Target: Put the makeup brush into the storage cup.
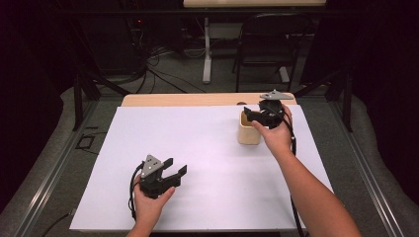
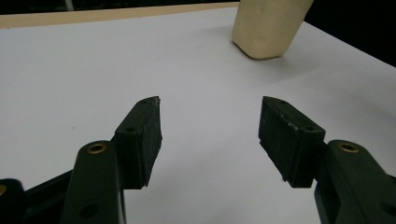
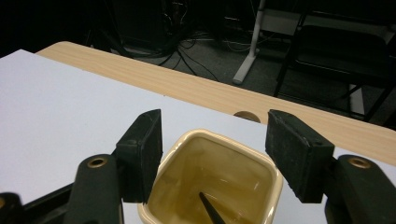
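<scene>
My right gripper [image 1: 254, 117] hangs directly over the cup [image 1: 248, 133], which stands in the upper right of the high view on the white sheet [image 1: 197, 163], close to the bare wooden strip of the table [image 1: 197, 99]. In the right gripper view the cup [image 3: 215, 182] sits at the bottom centre, its mouth between and just below my 2 black jaws, which stand spread wider than the rim and touch nothing. So the cup lies straight down from this gripper; I judge the coming move to be a short drop. My right hand is plainly the nearer one.

My left gripper [image 1: 174, 173] rests low in the lower left of the high view, well apart from the cup, jaws parted and empty; in its own view the cup [image 2: 268, 28] shows at the upper right.

The cup is cream, glossy like glazed ceramic, squarish with rounded corners, upright. Inside, a thin dark pointed thing [image 3: 211, 209] leans up from the bottom; I cannot tell what it is. The jaw pads look matte and blocky.
</scene>
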